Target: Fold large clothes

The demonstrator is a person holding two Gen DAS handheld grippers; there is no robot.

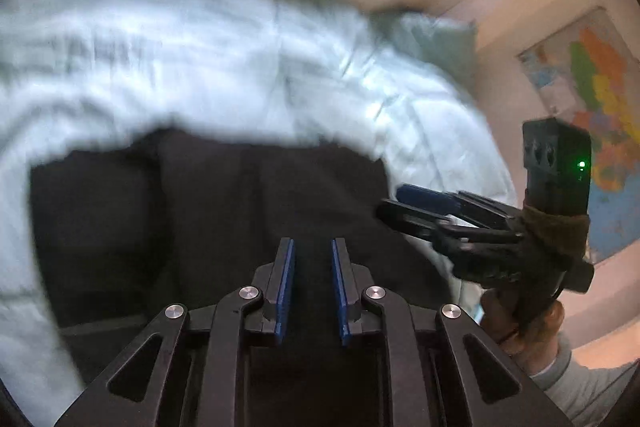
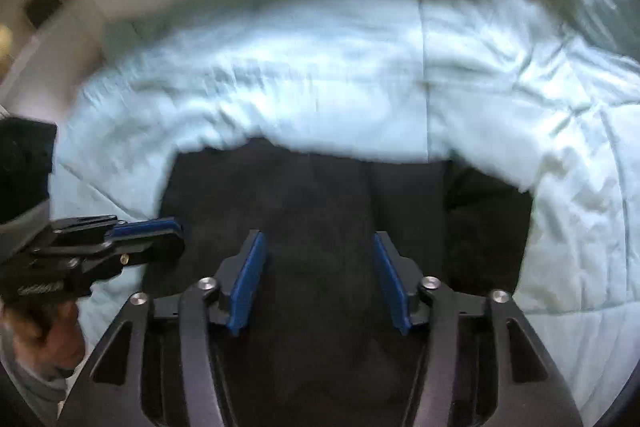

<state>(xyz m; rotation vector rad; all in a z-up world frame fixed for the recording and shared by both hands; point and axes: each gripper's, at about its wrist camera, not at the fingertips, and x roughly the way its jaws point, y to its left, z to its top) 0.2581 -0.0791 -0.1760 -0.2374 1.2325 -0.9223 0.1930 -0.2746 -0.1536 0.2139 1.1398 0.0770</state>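
Dark garment (image 2: 312,211) on pale quilt (image 2: 340,67)

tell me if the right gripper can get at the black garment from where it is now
Probably yes. The right gripper is open and hangs right over the black garment, which lies spread on the pale blue comforter. Nothing sits between them, and the left gripper is off to the side.

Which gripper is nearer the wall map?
Right. The right gripper sits just in front of the wall map in the left wrist view; the left gripper hangs over the black garment.
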